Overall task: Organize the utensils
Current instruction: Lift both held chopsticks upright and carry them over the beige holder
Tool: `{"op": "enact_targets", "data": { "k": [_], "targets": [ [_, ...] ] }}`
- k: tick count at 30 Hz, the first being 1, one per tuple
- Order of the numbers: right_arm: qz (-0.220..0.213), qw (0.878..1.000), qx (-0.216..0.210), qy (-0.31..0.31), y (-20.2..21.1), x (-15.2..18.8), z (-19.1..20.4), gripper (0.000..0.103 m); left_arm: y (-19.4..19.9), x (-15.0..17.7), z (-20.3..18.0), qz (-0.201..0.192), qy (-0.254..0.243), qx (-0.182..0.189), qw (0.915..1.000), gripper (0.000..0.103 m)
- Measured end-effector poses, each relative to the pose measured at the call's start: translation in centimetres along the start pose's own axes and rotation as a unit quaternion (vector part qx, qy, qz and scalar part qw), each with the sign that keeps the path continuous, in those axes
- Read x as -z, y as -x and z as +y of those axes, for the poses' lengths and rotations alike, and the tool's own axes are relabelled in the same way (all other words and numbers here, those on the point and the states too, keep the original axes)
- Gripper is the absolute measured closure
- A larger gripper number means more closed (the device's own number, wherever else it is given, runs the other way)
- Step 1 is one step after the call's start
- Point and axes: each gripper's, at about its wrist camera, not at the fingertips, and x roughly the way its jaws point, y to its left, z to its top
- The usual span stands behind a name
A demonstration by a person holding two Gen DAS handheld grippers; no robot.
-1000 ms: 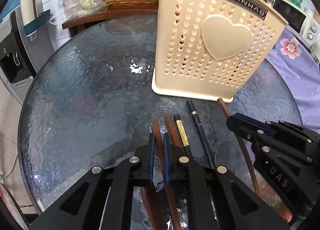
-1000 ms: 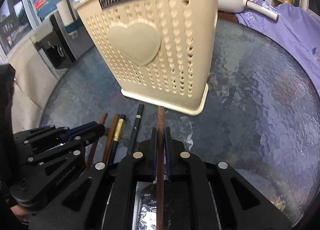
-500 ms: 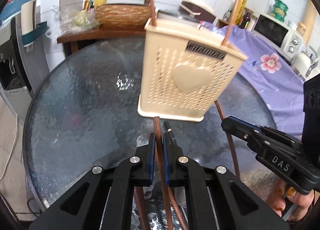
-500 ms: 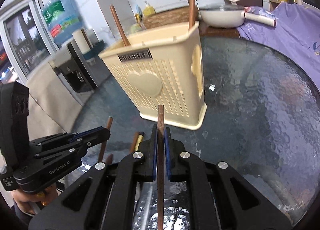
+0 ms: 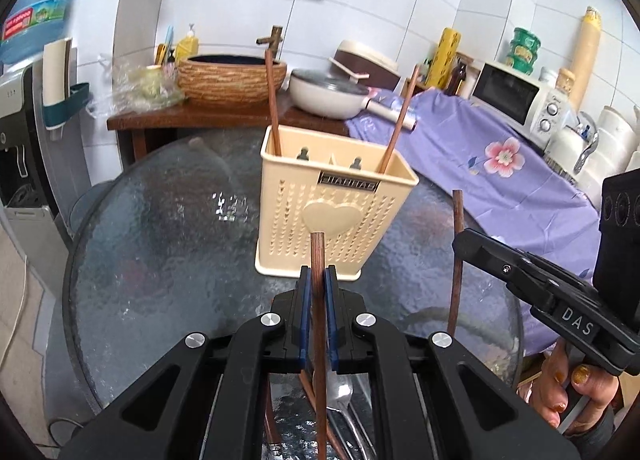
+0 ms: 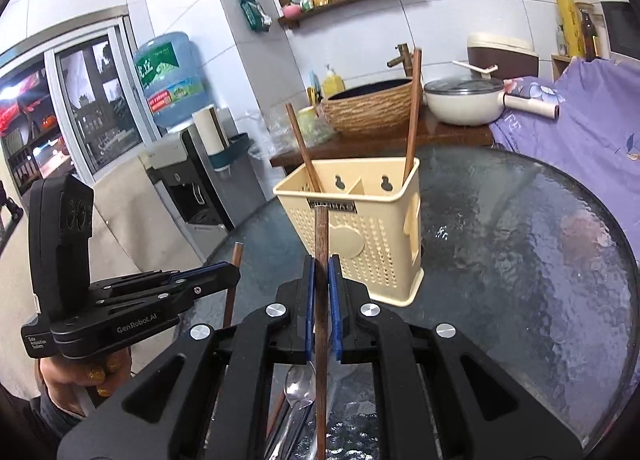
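At twelve o'clock from both grippers, on the round glass table (image 5: 152, 244), stands the cream utensil holder (image 5: 332, 220) with its heart-shaped front. Two brown chopsticks already lean in it, one in the left compartment (image 5: 273, 100) and one in the right (image 5: 398, 124). The left gripper (image 5: 319, 288) has its blue pads pinched on a brown wooden chopstick (image 5: 318, 260), whose blunt end points at the holder's base. The right gripper (image 6: 322, 280) pinches a second brown chopstick (image 6: 321, 236), seen from the left wrist at three o'clock, standing nearly upright. Both sticks look clear of the tabletop. Below the grippers, at six o'clock, a metal spoon (image 6: 299, 384) and more dark-handled utensils lie on the glass, not yet sorted.

The step in hand appears to be carrying this pair to the holder. The next move probably calls for raising each stick above the rim, tilting it upright over a compartment, and easing the pads apart only once the lower end is inside. The standing chopsticks could be knocked, so each approach should come from above the open space.
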Motion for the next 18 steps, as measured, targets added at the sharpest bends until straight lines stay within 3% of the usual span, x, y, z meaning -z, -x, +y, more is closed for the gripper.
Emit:
{"op": "enact_targets", "data": {
  "k": [6, 18],
  "targets": [
    [-0.012, 1.0, -0.001, 0.002, 1.1, -0.5, 0.2, 0.095, 1.9, -1.0, -0.5, -0.029, -0.005, 0.008, 0.9995, 0.096],
    [-0.028, 0.999, -0.003, 0.016, 2.3, -1.1, 1.4, 0.095, 3.6, -1.8, -0.7, -0.05, -0.013, 0.009, 0.9986, 0.097]
  ]
}}
